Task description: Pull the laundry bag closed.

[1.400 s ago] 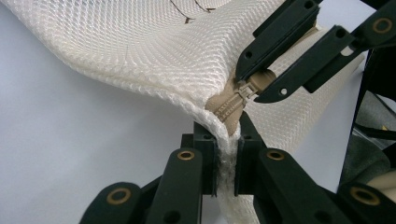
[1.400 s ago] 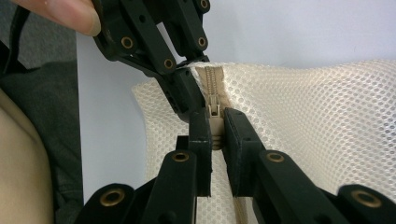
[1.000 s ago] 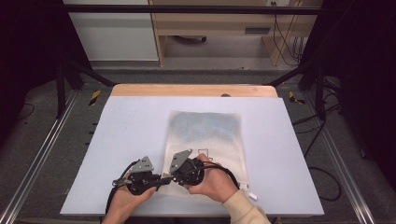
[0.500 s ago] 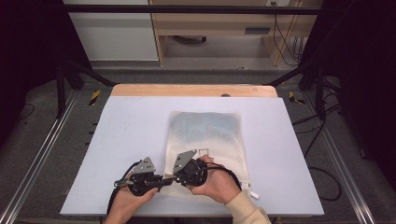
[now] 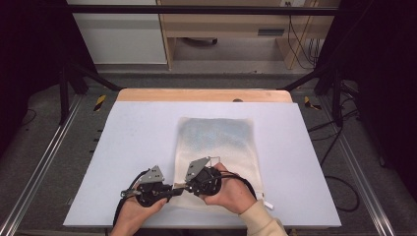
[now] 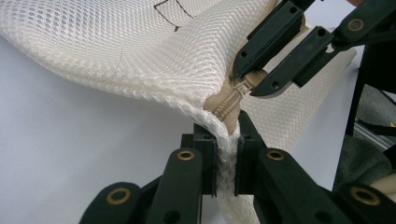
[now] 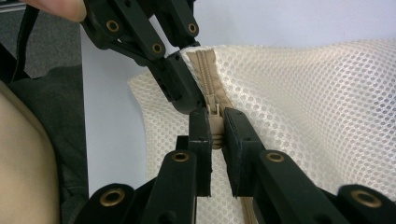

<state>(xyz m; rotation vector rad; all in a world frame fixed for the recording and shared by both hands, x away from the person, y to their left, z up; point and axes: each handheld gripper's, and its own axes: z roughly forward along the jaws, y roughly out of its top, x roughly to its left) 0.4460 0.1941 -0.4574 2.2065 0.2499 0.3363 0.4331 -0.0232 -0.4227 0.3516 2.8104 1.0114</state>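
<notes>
Cream mesh laundry bag (image 5: pixel 216 152) lying flat on the white table (image 5: pixel 123 147), near edge lifted. Left gripper (image 6: pixel 226 161) pinching the bag's near-left corner. Right gripper (image 7: pixel 215 133), just beside, pinching the tan zipper pull (image 7: pixel 215 122). Zipper track running rightward along the near edge.

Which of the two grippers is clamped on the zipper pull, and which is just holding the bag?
The right gripper pinches the tan zipper pull. The left gripper clamps the mesh bag's corner edge beside the zipper's end.
</notes>
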